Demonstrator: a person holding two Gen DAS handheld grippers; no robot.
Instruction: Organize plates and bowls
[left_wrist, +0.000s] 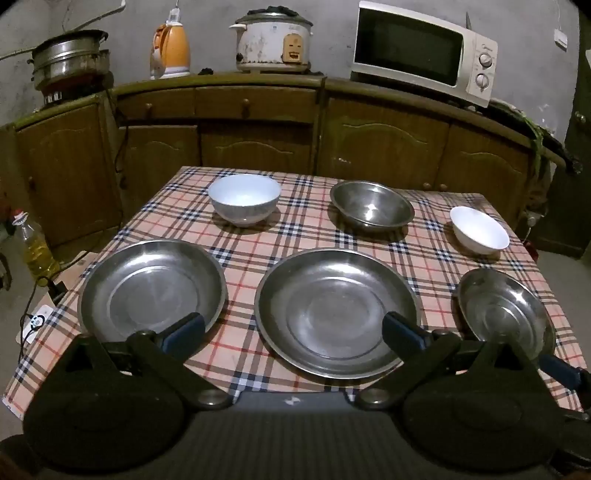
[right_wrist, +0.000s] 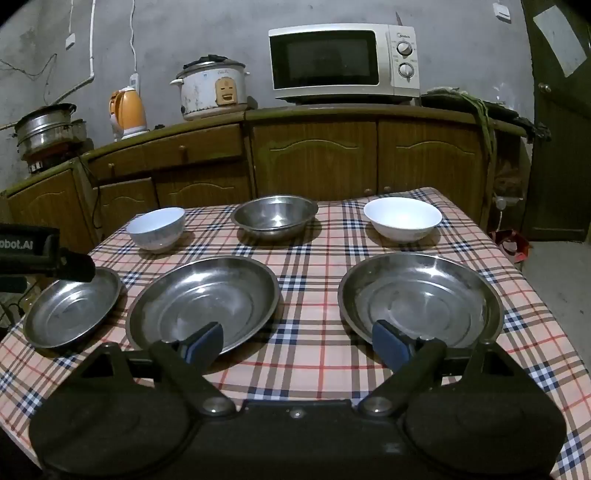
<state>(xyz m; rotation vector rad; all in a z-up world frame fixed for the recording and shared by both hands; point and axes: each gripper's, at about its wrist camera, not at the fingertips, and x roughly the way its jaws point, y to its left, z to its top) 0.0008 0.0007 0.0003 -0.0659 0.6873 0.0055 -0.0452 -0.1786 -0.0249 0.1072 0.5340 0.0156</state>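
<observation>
Where the checked tablecloth (left_wrist: 255, 254) covers the table, six pieces of tableware stand in two rows, none touching another. Nearest the cameras lie three round stainless-steel plates: the left steel plate (left_wrist: 151, 288), the middle steel plate (left_wrist: 336, 310) and the right steel plate (right_wrist: 421, 295), with bands of bare cloth between their rims. The widest band lies between the middle and right plates. Behind them, toward the far table edge, stand a white ceramic bowl with a pale blue interior (left_wrist: 243, 199), a round stainless-steel bowl (left_wrist: 371, 205) and a shallow white bowl (right_wrist: 402, 218), each well apart from its neighbours.

The left plate sits close to the table's left edge, and the right plate near the right edge. The near edge of the cloth runs under both tools.

The left gripper (left_wrist: 293, 330) hangs over the near rims of the left and middle plates, its jaws spread wide with nothing between the blue pads. The right gripper (right_wrist: 295, 341) hangs over the gap between the middle and right plates, jaws likewise spread and empty. Neither visibly touches a plate.

Beyond the table stands a brown wooden cabinet (right_wrist: 317, 158) bearing a white microwave oven (right_wrist: 343, 62), a white rice cooker (right_wrist: 212, 90), an orange electric kettle (right_wrist: 127, 110) and stacked steel pots (left_wrist: 70, 59). A bottle of yellow oil (left_wrist: 35, 247) stands below the table's left side.
</observation>
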